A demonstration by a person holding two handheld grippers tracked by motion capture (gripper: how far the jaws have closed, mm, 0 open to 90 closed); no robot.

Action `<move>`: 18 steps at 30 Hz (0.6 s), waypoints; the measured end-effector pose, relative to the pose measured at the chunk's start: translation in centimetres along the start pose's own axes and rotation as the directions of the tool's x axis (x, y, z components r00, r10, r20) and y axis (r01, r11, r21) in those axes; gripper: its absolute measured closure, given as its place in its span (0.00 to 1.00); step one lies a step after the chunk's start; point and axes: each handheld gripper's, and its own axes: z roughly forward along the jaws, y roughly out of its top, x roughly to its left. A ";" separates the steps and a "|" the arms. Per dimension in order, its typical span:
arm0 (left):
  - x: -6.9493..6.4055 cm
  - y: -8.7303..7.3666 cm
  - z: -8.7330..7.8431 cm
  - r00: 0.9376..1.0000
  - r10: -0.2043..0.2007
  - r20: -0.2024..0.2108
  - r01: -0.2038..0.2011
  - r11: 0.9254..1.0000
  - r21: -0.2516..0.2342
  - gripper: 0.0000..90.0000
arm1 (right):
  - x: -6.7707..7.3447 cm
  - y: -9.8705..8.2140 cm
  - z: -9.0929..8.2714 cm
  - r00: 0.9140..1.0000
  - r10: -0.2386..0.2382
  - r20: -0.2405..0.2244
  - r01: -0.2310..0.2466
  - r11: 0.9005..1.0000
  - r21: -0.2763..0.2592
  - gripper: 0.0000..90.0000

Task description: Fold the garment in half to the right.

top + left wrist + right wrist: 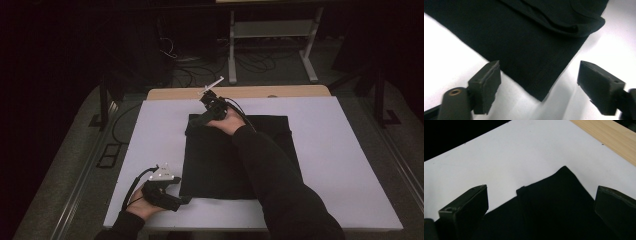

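Evidently, one black cloth lay flat on the white board, its long axis running away from the person. Its near corner sat just ahead of the left gripper, between the parted, empty jaws; its far corner lay ahead of the right gripper, likewise released. Two grippers, each nearest its own corner.
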 end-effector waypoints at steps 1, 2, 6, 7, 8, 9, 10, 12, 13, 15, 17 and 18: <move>0.0 0.0 0.0 1.000 -0.003 0.001 0.003 1.000 -0.004 0.21 | 0.0 0.1 0.3 1.000 0.010 0.001 -0.010 1.000 -0.001 0.00; 0.0 0.0 0.0 1.000 0.000 -0.006 0.000 1.000 -0.004 0.22 | -0.2 0.2 0.5 1.000 0.003 0.004 -0.003 1.000 -0.004 0.00; -0.2 0.0 0.1 0.999 0.014 -0.031 -0.014 1.000 -0.005 0.27 | -0.6 0.5 1.7 1.000 0.016 0.013 -0.016 1.000 0.004 0.00; -0.2 0.0 0.1 0.999 0.018 -0.035 -0.018 1.000 -0.006 0.28 | -0.7 0.5 2.1 1.000 0.017 0.013 -0.017 1.000 0.005 0.00; -0.2 0.0 0.0 0.999 0.028 -0.036 -0.028 1.000 0.003 0.29 | -0.8 0.5 2.4 1.000 0.020 0.018 -0.020 1.000 0.007 0.00; -0.3 0.0 0.1 0.999 0.020 -0.041 -0.020 1.000 -0.007 0.30 | -0.9 0.5 2.8 0.999 0.024 0.023 -0.024 1.000 0.010 0.00; -0.3 0.0 0.1 0.999 0.021 -0.045 -0.022 1.000 -0.009 0.32 | -1.0 0.4 3.1 0.999 0.028 0.024 -0.028 1.000 0.012 0.00; -0.3 0.0 0.1 0.999 0.022 -0.047 -0.023 1.000 -0.012 0.35 | -1.2 0.3 3.9 0.999 0.034 0.031 -0.035 0.999 0.017 0.01; -0.3 0.0 0.1 0.999 0.026 -0.043 -0.026 1.000 -0.013 0.38 | -1.3 0.3 4.3 0.998 0.045 0.037 -0.045 0.999 0.018 0.03; -0.3 0.0 0.1 0.999 0.027 -0.042 -0.028 1.000 -0.015 0.42 | -1.5 0.2 5.0 0.998 0.049 0.047 -0.050 0.998 0.024 0.03; -0.3 0.0 0.1 0.999 0.028 -0.041 -0.029 0.999 -0.016 0.46 | -1.6 0.0 5.5 0.997 0.054 0.051 -0.055 0.998 0.030 0.06; -0.3 0.0 0.1 0.999 0.031 -0.041 -0.032 0.999 -0.015 0.48 | -1.7 0.0 5.8 0.997 0.055 0.053 -0.057 0.998 0.029 0.08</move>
